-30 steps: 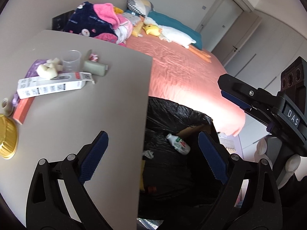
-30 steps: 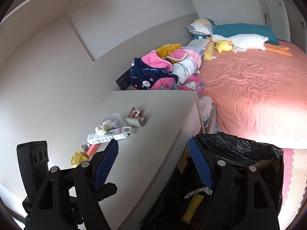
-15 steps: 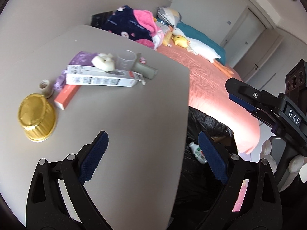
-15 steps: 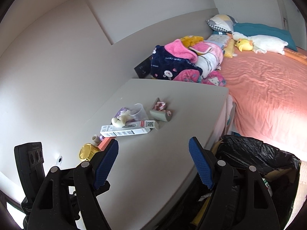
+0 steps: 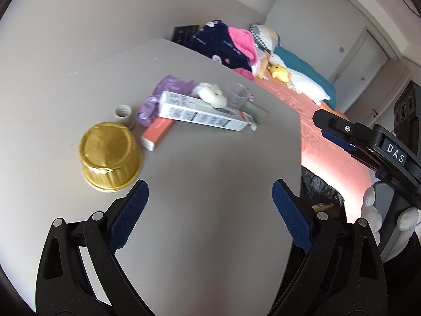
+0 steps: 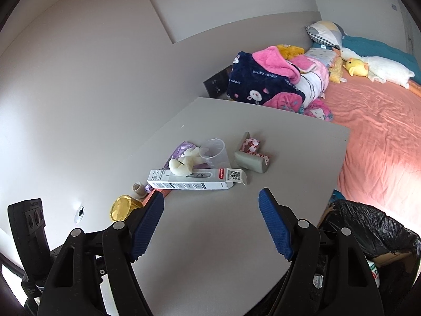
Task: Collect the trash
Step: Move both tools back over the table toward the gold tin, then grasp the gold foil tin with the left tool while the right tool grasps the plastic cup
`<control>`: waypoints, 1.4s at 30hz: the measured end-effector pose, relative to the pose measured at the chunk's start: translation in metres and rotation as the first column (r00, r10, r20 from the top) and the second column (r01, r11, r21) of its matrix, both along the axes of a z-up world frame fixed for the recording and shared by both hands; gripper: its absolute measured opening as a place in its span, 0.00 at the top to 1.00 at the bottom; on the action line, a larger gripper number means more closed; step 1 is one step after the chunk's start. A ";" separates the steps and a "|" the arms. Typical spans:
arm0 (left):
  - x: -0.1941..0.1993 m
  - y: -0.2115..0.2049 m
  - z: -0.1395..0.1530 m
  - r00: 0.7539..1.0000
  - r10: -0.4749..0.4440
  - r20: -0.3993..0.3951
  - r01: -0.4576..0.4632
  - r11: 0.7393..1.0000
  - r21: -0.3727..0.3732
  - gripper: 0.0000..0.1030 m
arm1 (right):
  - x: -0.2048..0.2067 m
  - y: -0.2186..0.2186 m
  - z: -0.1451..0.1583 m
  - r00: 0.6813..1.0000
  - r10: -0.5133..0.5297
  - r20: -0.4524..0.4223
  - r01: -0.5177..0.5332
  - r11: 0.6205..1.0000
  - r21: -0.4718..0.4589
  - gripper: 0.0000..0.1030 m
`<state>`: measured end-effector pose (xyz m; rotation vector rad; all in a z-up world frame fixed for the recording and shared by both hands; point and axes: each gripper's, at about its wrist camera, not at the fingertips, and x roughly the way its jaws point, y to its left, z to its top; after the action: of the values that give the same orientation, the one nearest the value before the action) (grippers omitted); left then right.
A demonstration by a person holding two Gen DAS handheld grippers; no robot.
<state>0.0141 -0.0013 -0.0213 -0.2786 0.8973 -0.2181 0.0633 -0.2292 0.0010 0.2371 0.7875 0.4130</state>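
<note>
Trash lies in a cluster on the grey table (image 5: 210, 184): a gold foil cup (image 5: 109, 156) upside down, a white thermometer box (image 5: 202, 113) (image 6: 194, 179), an orange box (image 5: 158, 134), a purple wrapper (image 5: 168, 92), a clear plastic cup (image 6: 214, 152), white crumpled bits (image 6: 184, 164) and a grey block (image 6: 251, 160). My left gripper (image 5: 209, 216) hovers open over bare table, just right of the gold cup. My right gripper (image 6: 210, 223) is open above the table, short of the white box. A black trash bag (image 6: 368, 234) hangs by the table's right edge.
A bed with a salmon sheet (image 6: 381, 137) runs along the table's right side, piled with blankets (image 6: 273, 79) and plush toys. A wall (image 6: 79, 79) borders the table on the left. The right gripper's body (image 5: 368, 142), held by a white-gloved hand, shows in the left wrist view.
Both grippers swung left from over the trash bag to over the table, closer to the trash cluster. The bag slid toward the right edge of both views. Both stay open.
</note>
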 end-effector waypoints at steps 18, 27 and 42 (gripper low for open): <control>0.025 0.055 -0.029 0.992 0.122 -0.045 -0.121 0.992 0.024 0.11 | 0.060 0.043 -0.035 0.998 0.040 -0.049 -0.044 0.994 -0.099 0.36; 0.045 0.074 -0.043 0.985 0.164 -0.056 -0.161 0.986 0.051 0.11 | 0.091 0.060 -0.054 0.997 0.035 -0.066 -0.044 0.988 -0.146 0.41; 0.054 0.076 -0.051 0.987 0.157 -0.026 -0.153 0.983 0.104 0.28 | 0.112 0.073 -0.059 0.998 0.054 -0.035 -0.058 0.987 -0.150 0.59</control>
<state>0.0683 0.0747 -0.0718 -0.2570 0.9127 -0.0236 0.1749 -0.1561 -0.0580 0.0806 0.8533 0.4013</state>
